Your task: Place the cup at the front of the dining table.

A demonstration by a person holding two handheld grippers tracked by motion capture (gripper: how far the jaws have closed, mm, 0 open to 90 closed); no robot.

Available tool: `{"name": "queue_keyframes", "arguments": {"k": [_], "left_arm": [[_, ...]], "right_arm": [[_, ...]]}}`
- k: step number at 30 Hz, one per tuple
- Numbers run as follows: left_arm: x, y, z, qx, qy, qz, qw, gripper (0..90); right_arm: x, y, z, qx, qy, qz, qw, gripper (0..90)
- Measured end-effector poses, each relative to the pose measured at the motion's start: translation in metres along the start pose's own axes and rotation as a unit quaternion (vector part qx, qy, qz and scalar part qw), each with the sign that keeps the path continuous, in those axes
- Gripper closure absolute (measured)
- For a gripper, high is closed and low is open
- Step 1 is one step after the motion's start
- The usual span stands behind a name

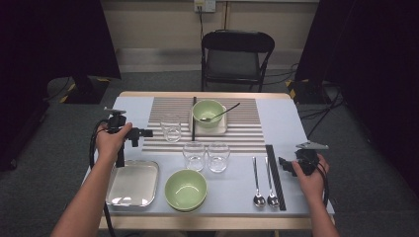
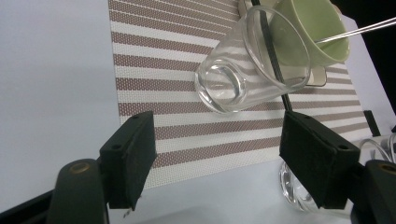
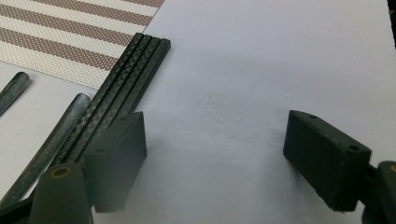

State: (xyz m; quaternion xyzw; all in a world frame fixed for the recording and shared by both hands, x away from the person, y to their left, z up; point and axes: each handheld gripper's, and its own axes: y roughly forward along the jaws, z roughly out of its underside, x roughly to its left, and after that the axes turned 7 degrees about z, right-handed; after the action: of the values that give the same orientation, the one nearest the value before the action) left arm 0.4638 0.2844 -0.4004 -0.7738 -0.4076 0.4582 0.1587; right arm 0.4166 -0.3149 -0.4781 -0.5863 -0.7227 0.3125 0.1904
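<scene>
Left gripper [image 1: 144, 133], mid-left of the high view, hovers with jaws spread and empty, aimed at the glass [image 1: 171, 128] standing upright on the striped mat [image 1: 237, 134], left of centre. In the left gripper view that glass [image 2: 247, 63] sits ahead of and between the jaws, not yet touched.

Right gripper [image 1: 285, 163], lower right of the high view, also has its jaws spread and holds nothing; it rests just beside the black chopsticks [image 1: 275, 175] on the counter [image 1: 291, 123]. In the right gripper view the chopsticks [image 3: 123, 91] lie against the left jaw.

Risks, as judged:
- The glass is smooth and clear; a closing off-centre could tip it or let it slip.
- A green bowl [image 1: 208, 111] with a spoon [image 1: 221, 113] stands close behind it; pushing forward could knock them.
- Two further glasses [image 1: 206, 156] stand near the approach line; a swinging jaw could strike them.
</scene>
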Motion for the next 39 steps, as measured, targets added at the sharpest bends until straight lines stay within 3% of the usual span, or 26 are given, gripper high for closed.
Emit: {"name": "queue_keyframes", "arguments": {"k": [15, 39], "left_arm": [[-0.004, -0.001, 0.006, 0.003, 0.018, 0.015, 0.9997, 26.6], [0.006, -0.011, 0.02, 0.009, 0.038, 0.012, 0.9991, 27.1]], "right_arm": [[0.0, 0.0, 0.0, 0.0, 0.0, 0.0, 1.0, 20.1], [0.0, 0.0, 0.0, 0.001, 0.001, 0.0, 1.0, 20.1]]}}
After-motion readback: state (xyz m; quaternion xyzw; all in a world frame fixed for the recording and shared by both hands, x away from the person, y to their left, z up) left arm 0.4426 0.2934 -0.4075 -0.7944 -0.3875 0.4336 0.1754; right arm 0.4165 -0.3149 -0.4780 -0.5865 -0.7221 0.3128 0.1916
